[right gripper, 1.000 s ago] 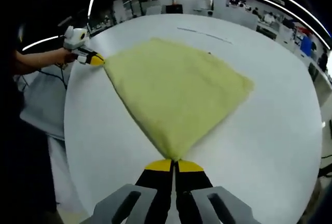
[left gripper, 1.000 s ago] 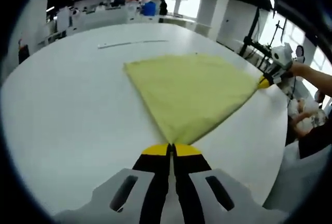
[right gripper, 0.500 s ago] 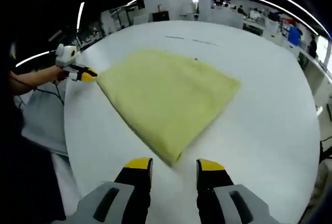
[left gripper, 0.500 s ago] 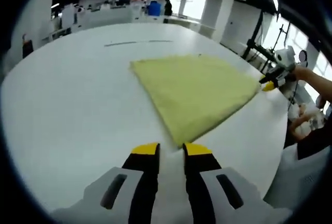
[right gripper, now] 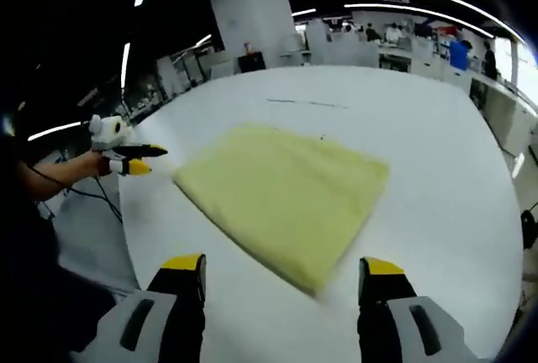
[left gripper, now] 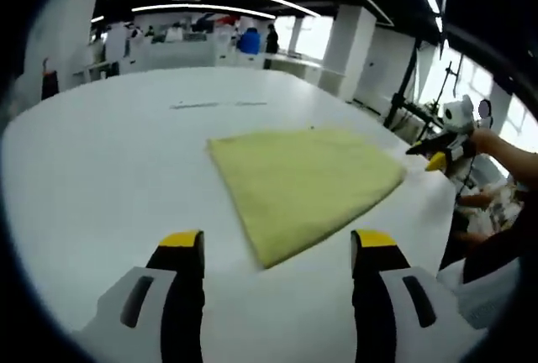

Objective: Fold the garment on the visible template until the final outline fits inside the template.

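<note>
Both grippers released; yellow garment [left gripper: 307, 186] lies folded, seemingly flat.

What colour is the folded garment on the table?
Plain pale yellow-green garment, no pattern; clearest in the right gripper view.

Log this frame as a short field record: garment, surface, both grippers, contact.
garment: folded pale yellow cloth garment, lying flat
surface: white table; thin dark line markings beyond the garment
left gripper: jaws wide apart, holding nothing, short of the garment's near corner
right gripper: jaws wide apart, holding nothing, near corner of the garment between its tips
contact: neither gripper touches the garment
</note>
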Demonstrator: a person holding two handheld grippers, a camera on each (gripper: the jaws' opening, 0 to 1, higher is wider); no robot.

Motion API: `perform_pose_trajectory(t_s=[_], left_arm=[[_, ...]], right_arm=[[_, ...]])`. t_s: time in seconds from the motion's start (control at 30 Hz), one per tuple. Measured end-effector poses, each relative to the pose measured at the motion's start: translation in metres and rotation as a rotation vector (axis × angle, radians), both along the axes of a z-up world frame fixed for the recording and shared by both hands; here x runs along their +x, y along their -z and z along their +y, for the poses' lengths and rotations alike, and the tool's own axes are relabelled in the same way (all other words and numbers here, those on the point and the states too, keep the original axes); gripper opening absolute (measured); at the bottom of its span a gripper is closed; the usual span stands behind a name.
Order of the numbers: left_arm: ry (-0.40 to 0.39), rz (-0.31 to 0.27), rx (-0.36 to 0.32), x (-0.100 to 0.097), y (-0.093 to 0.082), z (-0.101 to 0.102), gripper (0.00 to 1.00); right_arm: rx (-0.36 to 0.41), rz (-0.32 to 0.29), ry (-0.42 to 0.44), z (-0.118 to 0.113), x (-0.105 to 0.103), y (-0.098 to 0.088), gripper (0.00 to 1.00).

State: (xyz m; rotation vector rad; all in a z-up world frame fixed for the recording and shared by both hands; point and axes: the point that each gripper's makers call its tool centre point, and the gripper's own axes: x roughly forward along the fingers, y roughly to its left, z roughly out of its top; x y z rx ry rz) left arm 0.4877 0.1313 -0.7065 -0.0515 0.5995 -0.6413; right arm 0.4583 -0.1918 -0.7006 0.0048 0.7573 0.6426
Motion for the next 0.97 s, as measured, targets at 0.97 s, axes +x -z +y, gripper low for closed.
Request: perform_pose_trajectory(t_s=[0.97], left_arm=[[0.059, -0.088, 0.061, -0.024, -0.035, -0.009, 0.99]], right_arm=[[0.045, -0.175, 0.043, 0.023, -0.005, -0.044, 0.99]])
